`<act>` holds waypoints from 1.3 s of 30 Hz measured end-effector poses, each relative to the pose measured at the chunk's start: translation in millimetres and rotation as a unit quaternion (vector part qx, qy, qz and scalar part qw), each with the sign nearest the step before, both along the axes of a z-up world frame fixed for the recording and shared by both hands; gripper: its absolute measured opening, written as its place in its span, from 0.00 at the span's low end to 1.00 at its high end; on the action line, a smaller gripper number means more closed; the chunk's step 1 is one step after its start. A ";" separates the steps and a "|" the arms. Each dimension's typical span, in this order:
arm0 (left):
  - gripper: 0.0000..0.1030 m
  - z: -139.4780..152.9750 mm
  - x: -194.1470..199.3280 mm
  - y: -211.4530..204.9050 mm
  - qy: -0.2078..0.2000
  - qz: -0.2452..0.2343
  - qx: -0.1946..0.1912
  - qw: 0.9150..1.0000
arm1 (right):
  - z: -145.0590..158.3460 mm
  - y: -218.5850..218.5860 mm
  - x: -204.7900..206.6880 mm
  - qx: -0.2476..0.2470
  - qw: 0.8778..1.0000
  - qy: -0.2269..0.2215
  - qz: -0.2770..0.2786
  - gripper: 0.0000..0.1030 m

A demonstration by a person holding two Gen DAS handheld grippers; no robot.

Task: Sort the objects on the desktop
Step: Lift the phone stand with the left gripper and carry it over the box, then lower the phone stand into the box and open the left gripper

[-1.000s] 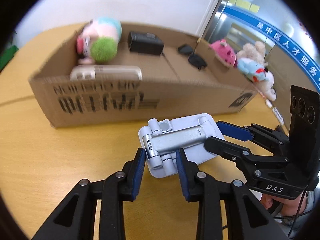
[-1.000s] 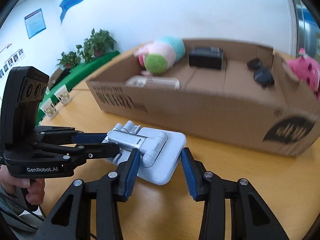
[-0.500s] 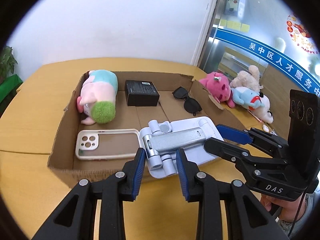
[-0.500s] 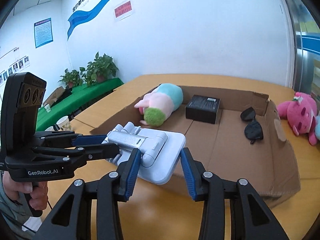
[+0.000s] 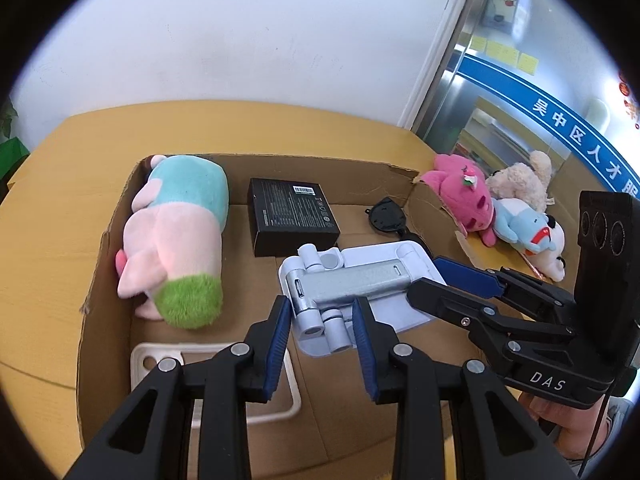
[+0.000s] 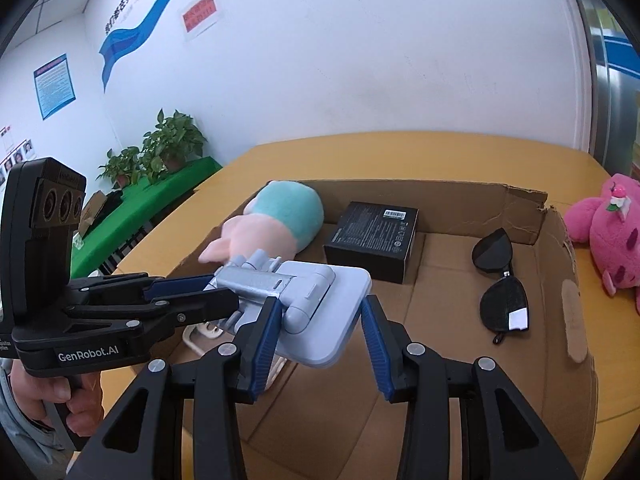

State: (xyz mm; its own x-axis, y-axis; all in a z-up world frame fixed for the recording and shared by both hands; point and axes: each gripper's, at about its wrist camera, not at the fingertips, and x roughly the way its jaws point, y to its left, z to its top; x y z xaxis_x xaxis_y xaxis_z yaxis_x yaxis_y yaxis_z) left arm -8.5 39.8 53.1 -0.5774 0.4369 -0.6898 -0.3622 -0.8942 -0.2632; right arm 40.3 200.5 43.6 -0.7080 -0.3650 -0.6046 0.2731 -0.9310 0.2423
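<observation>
A grey folding phone stand [image 5: 352, 280] hangs over the open cardboard box [image 5: 100, 264], held from both sides. My left gripper [image 5: 320, 320] is shut on its hinge end. My right gripper [image 6: 320, 320] is shut on its flat base plate [image 6: 332, 312]. The right gripper also shows in the left wrist view [image 5: 448, 280], and the left gripper shows in the right wrist view [image 6: 200, 292]. In the box lie a pink and teal plush [image 5: 176, 240], a black box [image 5: 292, 216], black sunglasses [image 6: 500, 280] and a white phone case [image 5: 216, 384].
Outside the box on the right lie a pink plush [image 5: 464, 196], a beige plush [image 5: 520, 180] and a blue and white plush [image 5: 532, 232] on the wooden table [image 5: 48, 216]. A wall stands behind the table. Potted plants [image 6: 160, 148] stand far left.
Both grippers have lifted the stand from the table in front of the box, carried it forward over the box's near wall, and now hold it above the box's inside.
</observation>
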 end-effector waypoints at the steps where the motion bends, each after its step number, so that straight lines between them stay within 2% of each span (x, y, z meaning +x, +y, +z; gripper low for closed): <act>1: 0.30 -0.2 -9.0 0.8 -0.006 0.000 -0.001 1.000 | -0.8 1.0 -5.7 0.000 1.000 -0.007 -0.001 0.39; 5: 0.29 -5.1 -36.5 3.9 -0.029 -0.003 -0.006 1.000 | -3.7 7.2 -34.3 -0.010 0.999 -0.042 -0.006 0.39; 11: 0.30 -27.1 -73.3 7.8 -0.085 0.003 -0.014 0.996 | -28.3 15.8 -75.7 -0.023 0.993 -0.117 -0.003 0.39; 19: 0.30 -71.5 -103.3 16.1 -0.162 0.002 -0.050 0.986 | -77.8 23.5 -112.8 -0.043 0.972 -0.232 0.003 0.40; 21: 0.30 -76.8 -106.2 18.9 -0.173 0.000 -0.056 0.983 | -88.7 22.8 -118.0 -0.039 0.965 -0.261 0.003 0.40; 25: 0.30 -82.1 -106.9 24.1 -0.182 -0.005 -0.072 0.981 | -99.7 20.0 -119.8 -0.031 0.956 -0.292 0.004 0.41; 29: 0.30 -83.9 -107.4 24.8 -0.190 -0.008 -0.071 0.979 | -102.8 18.1 -118.0 -0.036 0.954 -0.299 0.003 0.46; 31: 0.30 -80.6 -106.2 24.1 -0.189 -0.011 -0.069 0.979 | -102.2 15.9 -114.1 -0.035 0.954 -0.297 0.004 0.56; 33: 0.30 -68.7 -100.4 18.0 -0.170 0.002 -0.070 0.983 | -90.4 16.3 -105.0 -0.031 0.962 -0.271 0.000 0.66; 35: 0.30 -43.2 -85.7 7.6 -0.117 0.014 -0.066 0.991 | -67.1 17.6 -90.1 -0.026 0.973 -0.228 -0.004 0.76; 36: 0.34 -28.4 -75.5 1.6 -0.088 0.018 -0.059 0.994 | -50.1 17.3 -77.9 -0.021 0.980 -0.196 -0.003 0.86; 37: 0.46 -9.0 -59.3 -7.4 -0.047 0.025 -0.047 0.997 | -31.5 16.6 -62.6 -0.010 0.988 -0.157 -0.003 0.97; 38: 0.52 4.9 -45.3 -14.5 -0.014 0.033 -0.039 0.999 | -18.5 16.1 -49.9 -0.001 0.992 -0.126 -0.004 1.00; 39: 0.65 15.3 -33.6 -20.9 0.013 0.040 -0.035 0.998 | -2.7 15.9 -32.4 0.011 0.996 -0.085 -0.007 1.00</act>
State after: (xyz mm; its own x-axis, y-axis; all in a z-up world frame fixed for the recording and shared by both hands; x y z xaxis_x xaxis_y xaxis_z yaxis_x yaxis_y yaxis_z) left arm -42.1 18.9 68.4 -0.6275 0.3397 -0.7006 -0.2941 -0.9366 -0.1906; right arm 7.9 216.5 40.9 -0.5990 -0.3422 -0.7240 0.2175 -0.9396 0.2642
